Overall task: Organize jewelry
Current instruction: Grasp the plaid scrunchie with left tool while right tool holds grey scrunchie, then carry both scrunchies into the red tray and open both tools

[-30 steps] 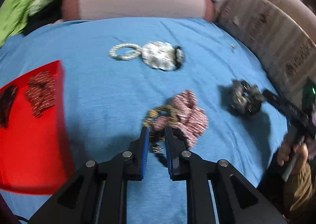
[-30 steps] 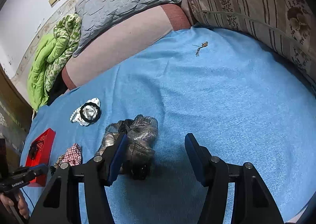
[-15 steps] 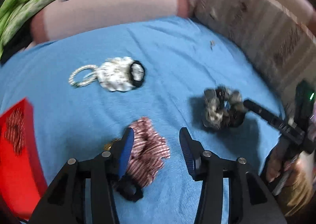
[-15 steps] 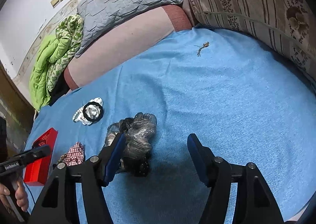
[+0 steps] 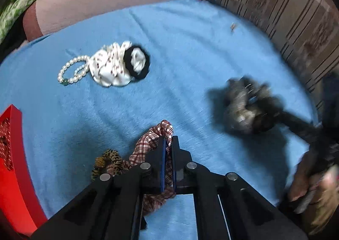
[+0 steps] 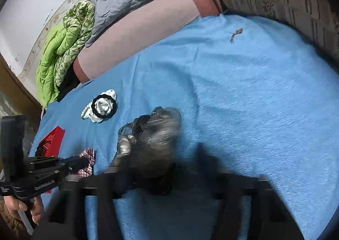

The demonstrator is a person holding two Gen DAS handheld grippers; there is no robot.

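Two hand-held grippers work over a blue blanket (image 5: 190,53) spread on a bed. At the far left edge sits a red tray (image 5: 12,155) with dark items in it, too blurred to name. Right of it, toward the far side, a pearl bracelet (image 5: 72,71) lies touching a white printed scrunchie (image 5: 110,68), which has a black scrunchie (image 5: 137,63) resting on it. Nearer, a tiger-striped scrunchie (image 5: 108,160) lies just beside the left hand-held gripper (image 5: 167,144), whose blue-padded fingers are pinched together on a red-and-white plaid scrunchie (image 5: 152,138); the cloth bunches out beyond the tips and hangs below them. Farther right, a grey-brown scrunchie (image 5: 243,110) is smeared by motion at the tip of the right hand-held gripper (image 6: 161,168); its fingers are too blurred in both views to tell whether they clamp the fabric. A small dry twig (image 6: 236,34) lies well apart on the far right, near a striped cushion (image 5: 286,7).
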